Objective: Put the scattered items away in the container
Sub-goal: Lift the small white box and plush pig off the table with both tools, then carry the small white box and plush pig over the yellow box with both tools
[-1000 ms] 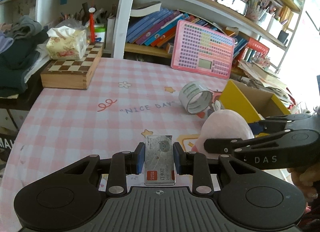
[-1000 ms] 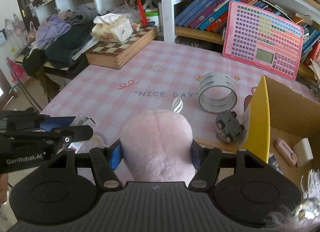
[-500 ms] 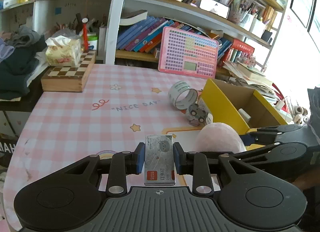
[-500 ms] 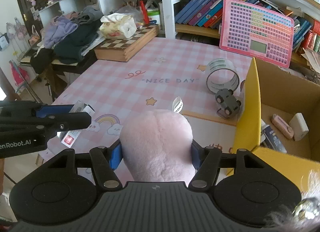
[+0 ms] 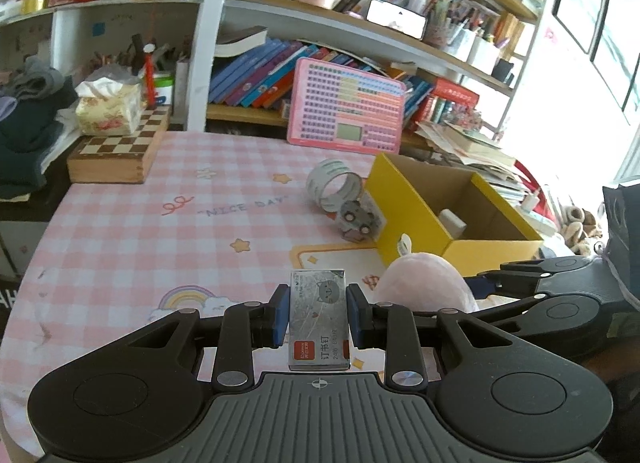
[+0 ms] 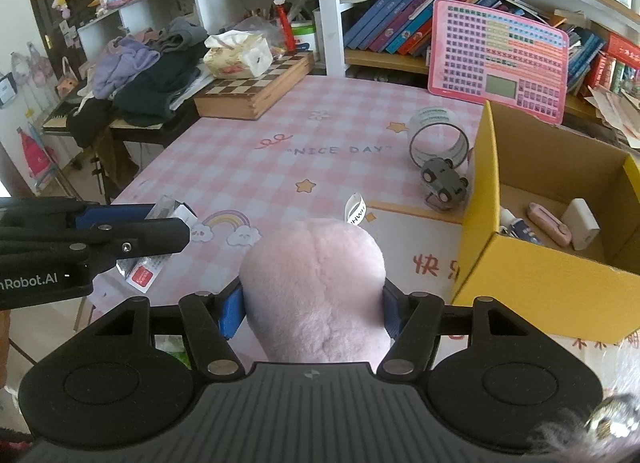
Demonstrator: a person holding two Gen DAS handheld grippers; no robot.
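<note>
I am holding a small silvery box of staples with a red label [image 5: 319, 323] clenched between the blue-padded fingers [image 5: 280, 317] of my left gripper [image 5: 319, 317], lifted above the pink checked worktop [image 5: 160, 231]. My right gripper [image 6: 314, 311] is grasping a soft pink plush toy with a white tag [image 6: 314, 283], its fingers [image 6: 231, 313] pressing into the fur on both sides. The open yellow cardboard box [image 6: 540, 275] is sitting just to the right of the plush toy, already holding a white block [image 6: 580, 223], a pink oblong case [image 6: 548, 223] and some smaller pieces I cannot make out. A roll of clear tape [image 6: 438, 141] is standing on edge near the box's far corner, and a small grey toy car [image 6: 444, 183] is lying just beside it, close against the yellow wall.
</note>
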